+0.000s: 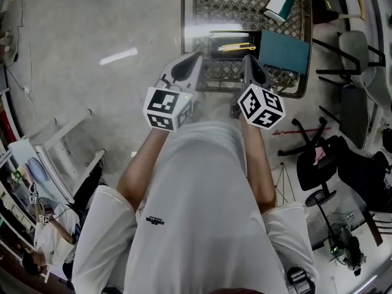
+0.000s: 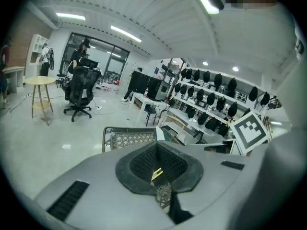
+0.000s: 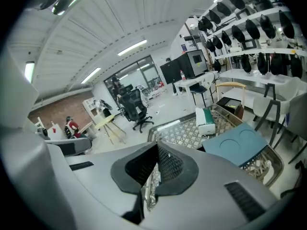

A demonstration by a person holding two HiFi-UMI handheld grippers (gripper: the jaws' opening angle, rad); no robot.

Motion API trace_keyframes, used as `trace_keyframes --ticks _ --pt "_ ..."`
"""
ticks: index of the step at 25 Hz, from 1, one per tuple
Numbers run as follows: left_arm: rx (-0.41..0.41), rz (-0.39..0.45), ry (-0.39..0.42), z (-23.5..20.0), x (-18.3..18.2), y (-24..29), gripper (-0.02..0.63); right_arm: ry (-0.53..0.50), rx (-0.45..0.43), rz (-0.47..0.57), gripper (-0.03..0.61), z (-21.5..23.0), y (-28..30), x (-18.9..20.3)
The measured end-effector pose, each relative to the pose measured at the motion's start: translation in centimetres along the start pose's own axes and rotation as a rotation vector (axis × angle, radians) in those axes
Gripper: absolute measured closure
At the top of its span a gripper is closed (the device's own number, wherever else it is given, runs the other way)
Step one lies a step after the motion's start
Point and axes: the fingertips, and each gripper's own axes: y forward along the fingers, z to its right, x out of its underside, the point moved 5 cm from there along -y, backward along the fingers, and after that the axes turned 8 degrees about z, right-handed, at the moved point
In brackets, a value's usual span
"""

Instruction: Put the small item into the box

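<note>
A black open box [image 1: 228,45] lies on the lattice-topped table [image 1: 245,2], with a yellow item [image 1: 236,47] inside it. A teal lid [image 1: 285,51] lies right beside it, also plain in the right gripper view [image 3: 240,145]. A small white-and-green item [image 1: 280,3] lies at the table's far side, seen too from the right gripper [image 3: 207,121]. My left gripper [image 1: 184,71] and right gripper [image 1: 254,73] hover side by side above the table's near edge, both shut and holding nothing. Through the left jaws the yellow item [image 2: 157,174] shows.
Office chairs [image 1: 318,158] stand on the floor to the right of the table. A white rack [image 1: 67,146] is at the left. In the left gripper view a black swivel chair [image 2: 79,92] and a round stool [image 2: 39,97] stand on the open floor.
</note>
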Motion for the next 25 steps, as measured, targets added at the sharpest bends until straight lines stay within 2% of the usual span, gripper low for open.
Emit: trace_keyframes --ticks 8,12,15,18,25 --pt "0.020 0.034 -0.008 0.9 -1.6 -2.4 0.612 -0.207 -0.117 0.040 0.581 -1.1 -3.2 -3.5" --pt "0.070 0.071 -0.011 2.1 -3.9 -4.2 0.612 -0.312 -0.183 0.054 0.581 -2.7 -5.1 -5.4" --pt "0.089 0.097 0.051 3.0 -5.5 -5.3 0.612 -0.324 -0.249 0.044 0.581 -3.5 -6.1 -6.5" --pt "0.095 0.121 0.088 3.5 -6.5 -6.2 0.612 -0.354 -0.275 0.058 0.580 -4.3 -7.5 -7.7" --pt "0.068 0.140 0.047 2.4 -6.4 -7.4 0.612 -0.378 -0.296 0.092 0.581 -6.2 -10.2 -8.5"
